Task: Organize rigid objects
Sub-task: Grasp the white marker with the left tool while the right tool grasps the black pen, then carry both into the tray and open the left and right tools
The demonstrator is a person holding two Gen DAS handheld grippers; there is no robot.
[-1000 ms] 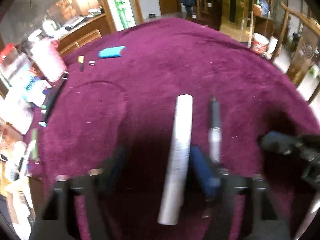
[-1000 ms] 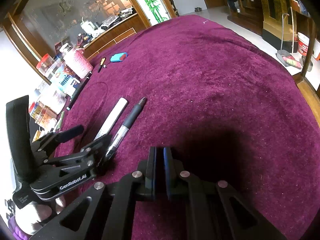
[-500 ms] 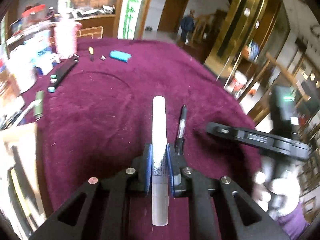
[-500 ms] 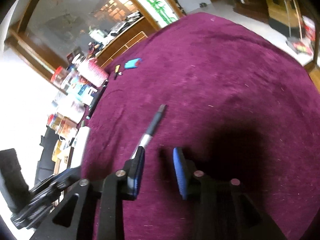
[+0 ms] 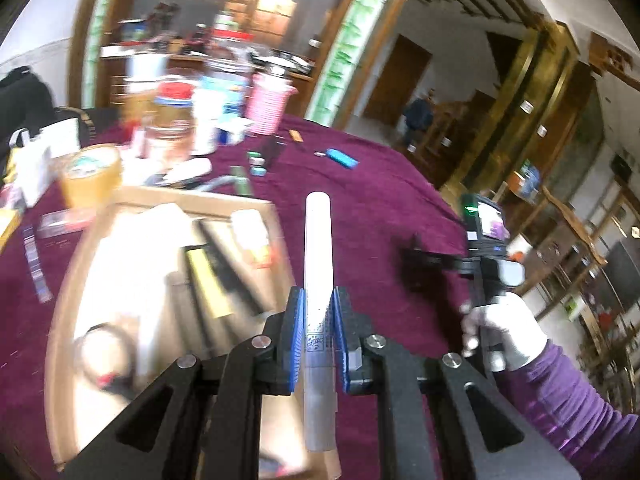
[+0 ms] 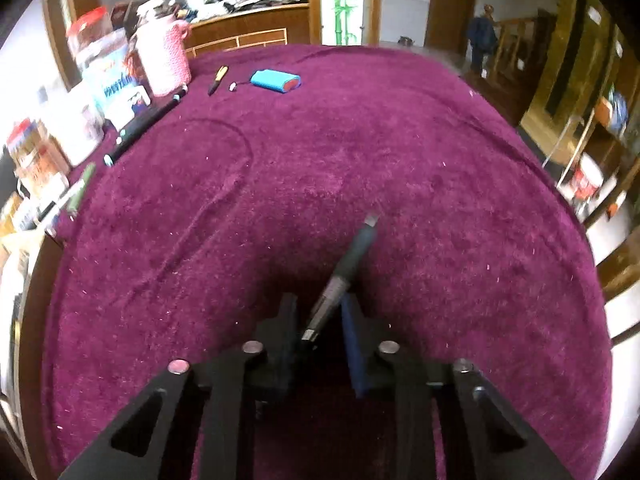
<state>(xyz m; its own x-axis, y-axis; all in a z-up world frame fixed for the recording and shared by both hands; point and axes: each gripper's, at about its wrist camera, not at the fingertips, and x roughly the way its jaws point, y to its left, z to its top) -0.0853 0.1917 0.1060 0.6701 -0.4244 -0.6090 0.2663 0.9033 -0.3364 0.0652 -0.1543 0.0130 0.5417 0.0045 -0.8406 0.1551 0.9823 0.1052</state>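
White marker (image 5: 318, 276): clamped between our left gripper's (image 5: 318, 334) 2 blue pads, held above the wooden tray's (image 5: 276, 216) right edge. Dark pen (image 6: 340, 276) lies on the maroon cloth (image 6: 360, 140) between our right gripper's (image 6: 320, 332) parted jaws; contact unclear, frame blurred. Blue case (image 6: 275, 80) well beyond.

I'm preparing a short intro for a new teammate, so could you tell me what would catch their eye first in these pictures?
Most striking is the white marker clamped upright in the left hand-held gripper, above the cluttered wooden tray at lower left. In the right wrist view, the right hand-held gripper straddles a dark pen lying on the purple tablecloth, its jaws not plainly closed. A blue case lies near the cloth's far edge.
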